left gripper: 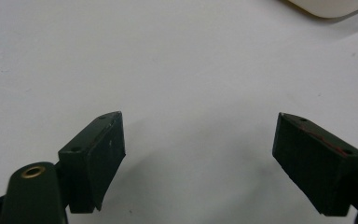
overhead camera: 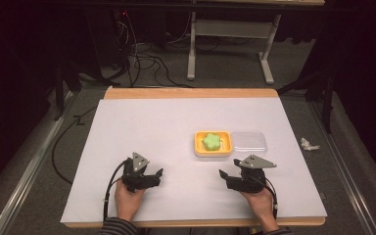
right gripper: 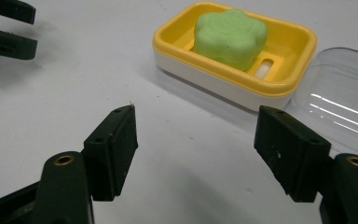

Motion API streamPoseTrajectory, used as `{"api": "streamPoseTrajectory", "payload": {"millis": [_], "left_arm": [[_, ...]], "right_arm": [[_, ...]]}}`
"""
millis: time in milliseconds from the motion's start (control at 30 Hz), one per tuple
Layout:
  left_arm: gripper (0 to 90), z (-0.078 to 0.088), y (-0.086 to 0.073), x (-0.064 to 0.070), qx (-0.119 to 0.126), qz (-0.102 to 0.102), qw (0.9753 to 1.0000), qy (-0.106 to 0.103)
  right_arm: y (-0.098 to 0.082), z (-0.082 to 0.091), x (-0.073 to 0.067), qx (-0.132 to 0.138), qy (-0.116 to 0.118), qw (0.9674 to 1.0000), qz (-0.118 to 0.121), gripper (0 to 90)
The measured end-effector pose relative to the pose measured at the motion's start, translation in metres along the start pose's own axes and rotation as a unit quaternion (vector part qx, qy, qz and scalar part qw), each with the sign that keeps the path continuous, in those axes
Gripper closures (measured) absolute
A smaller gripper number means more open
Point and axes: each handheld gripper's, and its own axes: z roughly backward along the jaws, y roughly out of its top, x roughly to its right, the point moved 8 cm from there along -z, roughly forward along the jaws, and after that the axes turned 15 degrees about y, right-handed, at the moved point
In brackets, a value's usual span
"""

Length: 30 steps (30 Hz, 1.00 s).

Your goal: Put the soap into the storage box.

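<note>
Two grippers sit low in the high view, each in a hand that enters from the bottom edge. The left gripper (overhead camera: pixel 159 173) lies at lower centre-left, the right gripper (overhead camera: pixel 222 174) at lower centre-right, and their tips point toward each other across a bare stretch of the white table (overhead camera: pixel 142 122). Just above and between them, right of centre, stands a yellow soap dish (overhead camera: pixel 199 145) holding a green flower-shaped soap (overhead camera: pixel 212 141). A clear lid (overhead camera: pixel 248 142) lies flat, touching the dish's right side. A crumpled scrap of paper (overhead camera: pixel 309 144) lies on the floor at the right, off the table.

In the left gripper view, the left gripper (left gripper: pixel 198 140) has its jaws spread wide, with nothing but bare table between them. A pale corner of the soap dish (left gripper: pixel 328 7) shows at the top right edge.

In the right gripper view, the right gripper (right gripper: pixel 196 128) is also spread wide and grips nothing. The soap dish (right gripper: pixel 214 79) fills the upper centre and right, near the jaw tips but apart from them, with the soap (right gripper: pixel 230 37) resting inside. The clear lid (right gripper: pixel 345 100) lies at the right, behind the right-hand jaw. The left gripper (right gripper: pixel 30 30) shows in the upper left corner, its jaws parted.
</note>
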Motion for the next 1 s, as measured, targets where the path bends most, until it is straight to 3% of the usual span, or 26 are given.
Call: {"api": "streamPoseTrajectory", "payload": {"millis": [1000], "left_arm": [[17.5, 0.000, 0.000, 0.000, 0.000, -0.001, 1.0000, -0.001]], "right_arm": [[-0.005, -0.035, -0.006, -0.038, 0.010, 0.9992, 0.003, 32.3]]}}
